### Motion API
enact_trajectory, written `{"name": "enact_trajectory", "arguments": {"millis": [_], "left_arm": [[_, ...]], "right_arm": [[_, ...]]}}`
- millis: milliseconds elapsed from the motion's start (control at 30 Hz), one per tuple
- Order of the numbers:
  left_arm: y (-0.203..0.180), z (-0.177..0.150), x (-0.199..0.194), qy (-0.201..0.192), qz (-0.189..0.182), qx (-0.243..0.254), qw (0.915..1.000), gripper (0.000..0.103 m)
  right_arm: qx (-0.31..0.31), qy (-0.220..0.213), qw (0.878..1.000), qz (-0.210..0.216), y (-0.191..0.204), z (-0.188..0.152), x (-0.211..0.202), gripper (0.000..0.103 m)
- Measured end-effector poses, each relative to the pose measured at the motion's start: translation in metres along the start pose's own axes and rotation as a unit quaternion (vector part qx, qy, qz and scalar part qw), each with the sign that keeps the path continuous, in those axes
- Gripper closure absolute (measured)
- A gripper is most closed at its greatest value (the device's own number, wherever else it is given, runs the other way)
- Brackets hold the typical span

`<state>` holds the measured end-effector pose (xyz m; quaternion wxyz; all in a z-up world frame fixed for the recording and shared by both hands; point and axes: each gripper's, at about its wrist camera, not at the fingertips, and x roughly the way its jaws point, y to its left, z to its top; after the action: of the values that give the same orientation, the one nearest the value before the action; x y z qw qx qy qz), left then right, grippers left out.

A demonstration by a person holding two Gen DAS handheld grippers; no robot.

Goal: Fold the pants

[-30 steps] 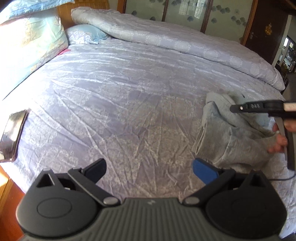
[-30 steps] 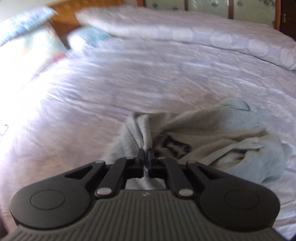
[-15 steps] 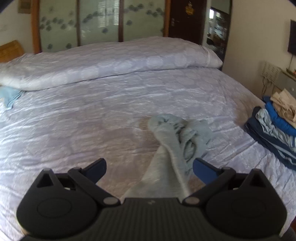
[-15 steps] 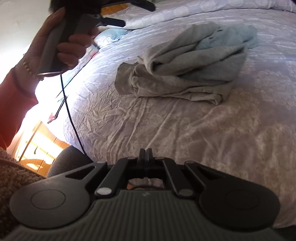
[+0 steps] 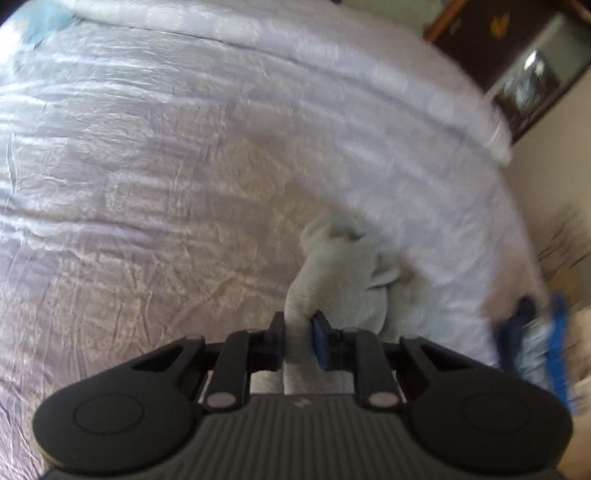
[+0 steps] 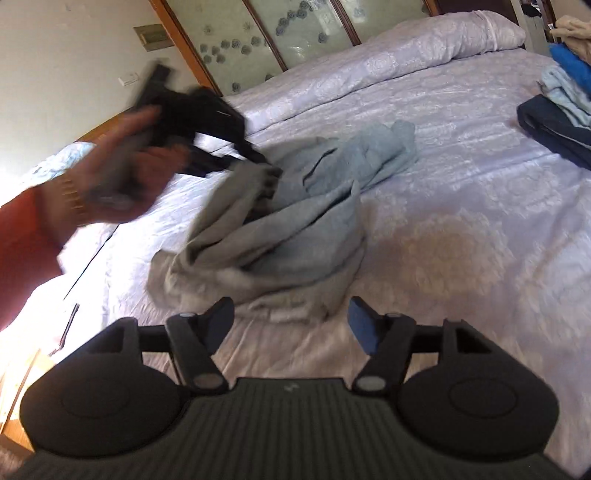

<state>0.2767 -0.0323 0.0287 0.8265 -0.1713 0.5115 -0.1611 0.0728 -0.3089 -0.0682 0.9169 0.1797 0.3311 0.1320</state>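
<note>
A: Lilac bed fills both views, crumpled sheet all over, with a rolled duvet along the far side under frosted flower-pattern doors.

B: And the pants?

A: Grey pants lie bunched in a heap near the middle of the bed, not flat. One end rises off the sheet toward the left tool.

B: Anything else on the bed?

A: Clothes pile at the right edge, dark blue at the bottom, paler blue above (well apart from the pants).

B: Left tool?

A: Left tool is closing, and a strip of pants already sits pinched between its pads. From the right view a hand in a red sleeve holds it, blurred, at the heap's upper left.

B: Right tool?

A: Right tool is opening, its pads wide apart with nothing clamped; it hangs just in front of the heap's near edge.
</note>
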Motion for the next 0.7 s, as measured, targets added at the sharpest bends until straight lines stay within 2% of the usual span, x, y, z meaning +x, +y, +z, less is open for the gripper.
{"name": "enact_trajectory", "arguments": {"millis": [67, 133, 167, 200, 233, 267, 300, 333, 400, 467, 500, 533, 567, 633, 667, 700], "left_arm": [[0.019, 0.003, -0.044, -0.040, -0.012, -0.014, 0.9990, 0.089], [0.047, -0.002, -0.097, -0.100, -0.010, -0.026, 0.9946, 0.089], [0.065, -0.007, -0.122, -0.122, -0.011, -0.040, 0.9917, 0.089], [0.085, -0.014, -0.144, -0.141, -0.013, -0.057, 0.9883, 0.091], [0.108, -0.024, -0.168, -0.162, -0.012, -0.075, 0.9838, 0.093], [0.126, -0.036, -0.185, -0.179, -0.005, -0.085, 0.9801, 0.093], [0.146, -0.052, -0.203, -0.192, 0.012, -0.098, 0.9764, 0.093], [0.162, -0.068, -0.215, -0.195, 0.028, -0.109, 0.9743, 0.093], [0.188, -0.104, -0.222, -0.179, 0.050, -0.126, 0.9745, 0.093], [0.202, -0.138, -0.219, -0.148, 0.053, -0.125, 0.9797, 0.093], [0.207, -0.154, -0.217, -0.132, 0.047, -0.121, 0.9826, 0.093], [0.209, -0.167, -0.215, -0.122, 0.042, -0.119, 0.9845, 0.093], [0.211, -0.176, -0.213, -0.116, 0.035, -0.117, 0.9856, 0.093], [0.216, -0.183, -0.216, -0.117, 0.024, -0.110, 0.9868, 0.092], [0.218, -0.181, -0.218, -0.124, 0.029, -0.106, 0.9862, 0.090], [0.219, -0.175, -0.218, -0.132, 0.041, -0.102, 0.9851, 0.085]], "right_arm": [[0.014, 0.016, 1.000, 0.009, -0.003, 0.009, 0.028, 0.032], [0.024, 0.047, 0.999, -0.002, -0.006, 0.013, 0.057, 0.032], [0.018, 0.046, 0.999, -0.017, -0.002, 0.013, 0.066, 0.039], [-0.002, 0.032, 0.999, -0.029, 0.005, 0.013, 0.069, 0.062], [-0.028, 0.023, 0.999, -0.034, 0.015, 0.014, 0.071, 0.077], [-0.037, 0.021, 0.999, -0.030, 0.021, 0.017, 0.071, 0.085], [-0.022, 0.014, 0.999, -0.018, 0.021, 0.021, 0.066, 0.088], [-0.002, 0.002, 1.000, -0.005, 0.018, 0.026, 0.059, 0.089], [0.017, -0.033, 0.999, -0.007, 0.014, 0.033, 0.041, 0.092], [0.021, -0.076, 0.997, -0.023, 0.017, 0.038, 0.022, 0.093], [0.022, -0.101, 0.994, -0.036, 0.015, 0.037, 0.008, 0.101], [0.022, -0.130, 0.989, -0.059, 0.014, 0.040, -0.006, 0.101], [0.022, -0.172, 0.980, -0.102, 0.007, 0.045, -0.018, 0.101], [0.039, -0.224, 0.960, -0.162, -0.008, 0.053, -0.045, 0.101], [0.049, -0.249, 0.948, -0.193, -0.016, 0.056, -0.061, 0.101], [0.053, -0.259, 0.943, -0.204, -0.020, 0.059, -0.071, 0.096]]}}
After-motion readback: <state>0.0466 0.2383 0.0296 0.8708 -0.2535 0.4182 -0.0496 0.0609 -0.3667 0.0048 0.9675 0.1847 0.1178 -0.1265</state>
